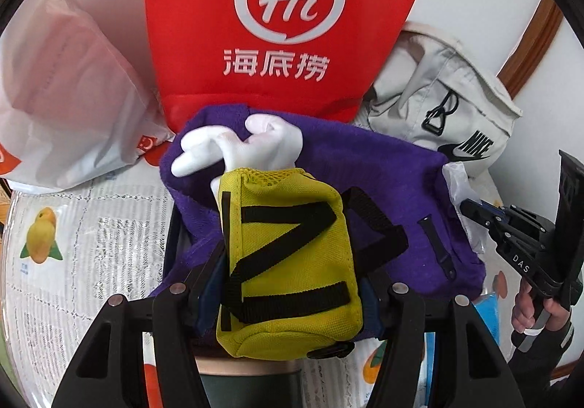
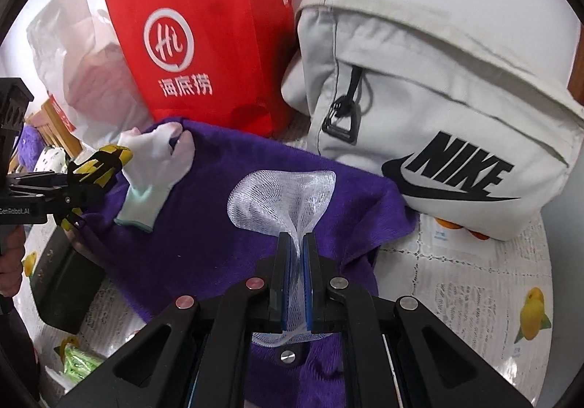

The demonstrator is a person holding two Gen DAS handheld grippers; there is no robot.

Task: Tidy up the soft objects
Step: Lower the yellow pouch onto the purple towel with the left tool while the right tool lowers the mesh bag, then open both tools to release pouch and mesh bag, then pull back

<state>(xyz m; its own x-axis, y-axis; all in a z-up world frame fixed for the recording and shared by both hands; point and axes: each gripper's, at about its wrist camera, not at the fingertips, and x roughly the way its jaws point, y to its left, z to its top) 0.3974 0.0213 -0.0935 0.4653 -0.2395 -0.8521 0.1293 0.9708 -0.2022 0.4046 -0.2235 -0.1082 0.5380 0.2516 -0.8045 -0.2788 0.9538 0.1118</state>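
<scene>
- Left gripper (image 1: 288, 283): jaws partway apart, clamped on yellow pouch (image 1: 288, 262) w/ black straps; pouch sits upright betw. the fingers, mesh top pointing away from cam.
- Right gripper (image 2: 295, 262): jaws pressed together on white mesh net (image 2: 283, 199); net pinched at its narrow waist, fans out wide beyond the tips, a bit bunches behind the pads.
- Both held over a purple towel (image 2: 226, 225), which lies spread on the table, covering the mid area.
- White glove (image 2: 160, 167) lies on the towel's far-left part (right wrist view), fingers toward the red bag; in left wrist view it shows just past the pouch top.
- Black box (image 2: 65, 283) partly under the towel's left edge.
- Tablecloth (image 2: 474, 280): white lace pattern w/ fruit prints, visible around the towel.
- Beyond towel: grey Nike bag (image 2: 438, 108) to the right, its edge touching the towel corner.
- Red paper bag (image 1: 288, 17) w/ "Hi" logo stands upright behind the towel, centre.
- White plastic bag (image 1: 69, 79) far left, next to red bag, pinkish contents showing through.
- White wall behind everything.
</scene>
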